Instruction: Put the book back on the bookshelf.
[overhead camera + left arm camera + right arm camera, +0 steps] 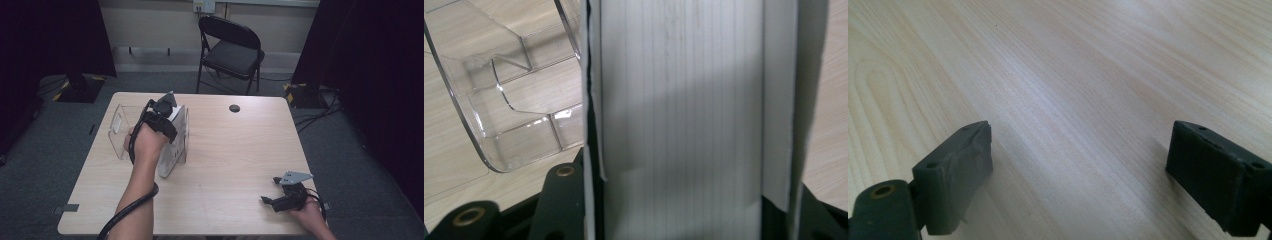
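A: Where is the left tool [162, 111]?

B: In the high view it sits far out over the worktop [235, 160], held by the left hand [145, 142], with its cable [127, 210] trailing back along the forearm. Its jaws are pinching a white book [172, 145] that stands on edge.

A: And from that tool's own camera?

B: The book [684, 120] runs straight ahead between the jaws, page edges facing the lens, a cover on either side. A dark jaw presses against each cover at the bottom of the view.

A: What lies beside it?

B: A clear holder [120, 131] stands on the worktop touching or just beside the book, on the tool's left. In the left gripper view its curved clear wall [499, 115] and inner dividers show to the left of the book, with wood grain visible through them.

A: The right tool [280, 195]?

B: Near the person's edge of the worktop, well apart from the book, held by the right hand [310, 215]. A grey plate [296, 176] sits on top of it. In its own view the jaws are spread wide, with bare worktop [1073, 100] between and ahead of them. Nothing is gripped.

A: Anything beyond the tools?

B: A small dark disc [234, 108] lies on the worktop ahead, near the far edge. Past the worktop a black folding chair [231, 50] stands on the grey floor.
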Available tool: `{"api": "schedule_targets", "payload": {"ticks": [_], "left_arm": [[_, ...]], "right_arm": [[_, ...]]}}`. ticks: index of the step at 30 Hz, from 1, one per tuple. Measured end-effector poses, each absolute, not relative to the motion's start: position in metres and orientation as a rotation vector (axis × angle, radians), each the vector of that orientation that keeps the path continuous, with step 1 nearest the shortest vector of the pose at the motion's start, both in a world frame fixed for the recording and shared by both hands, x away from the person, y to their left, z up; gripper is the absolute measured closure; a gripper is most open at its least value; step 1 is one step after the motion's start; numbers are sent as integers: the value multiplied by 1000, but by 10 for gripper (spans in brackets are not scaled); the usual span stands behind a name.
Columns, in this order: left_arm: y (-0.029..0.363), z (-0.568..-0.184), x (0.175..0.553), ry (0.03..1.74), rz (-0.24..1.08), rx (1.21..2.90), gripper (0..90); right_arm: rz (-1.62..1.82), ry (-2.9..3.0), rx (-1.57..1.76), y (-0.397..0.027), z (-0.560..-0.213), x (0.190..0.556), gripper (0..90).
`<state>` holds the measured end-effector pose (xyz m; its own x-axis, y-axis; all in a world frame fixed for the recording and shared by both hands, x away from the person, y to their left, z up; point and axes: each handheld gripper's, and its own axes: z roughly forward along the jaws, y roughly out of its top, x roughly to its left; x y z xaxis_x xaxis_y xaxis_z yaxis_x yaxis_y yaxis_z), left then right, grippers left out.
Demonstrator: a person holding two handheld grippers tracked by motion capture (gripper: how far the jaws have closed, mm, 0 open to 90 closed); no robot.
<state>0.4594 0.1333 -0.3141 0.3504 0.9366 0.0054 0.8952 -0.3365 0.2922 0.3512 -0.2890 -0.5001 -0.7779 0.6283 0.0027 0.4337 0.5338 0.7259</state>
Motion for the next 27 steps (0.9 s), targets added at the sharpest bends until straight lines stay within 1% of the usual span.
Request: {"api": "schedule_targets", "payload": {"ticks": [5, 7, 13, 14, 17, 21, 24, 25, 27], "left_arm": [[132, -315, 455, 1627, 257, 2386, 520], [131, -315, 453, 1646, 258, 2379, 518], [134, -315, 452, 1583, 260, 2413, 504], [135, -314, 453, 1549, 259, 2442, 498], [136, -311, 451, 1526, 261, 2426, 475], [137, -300, 449, 1521, 270, 2408, 418], [136, -295, 448, 1537, 263, 2401, 429], [136, -295, 448, 1540, 252, 2424, 425], [135, -296, 448, 1548, 268, 2417, 410]], "right_arm": [[1083, 2515, 890, -289, -500, 351, 101], [1083, 2515, 890, -289, -500, 351, 101], [1083, 2515, 890, -289, -500, 351, 101], [1083, 2515, 890, -289, -500, 351, 101], [1084, 2515, 890, -289, -500, 351, 101], [1083, 2515, 890, -289, -500, 351, 101], [1083, 2515, 890, -289, -500, 351, 101], [1083, 2516, 890, -289, -500, 351, 101], [1083, 2515, 890, -289, -500, 351, 101]]}}
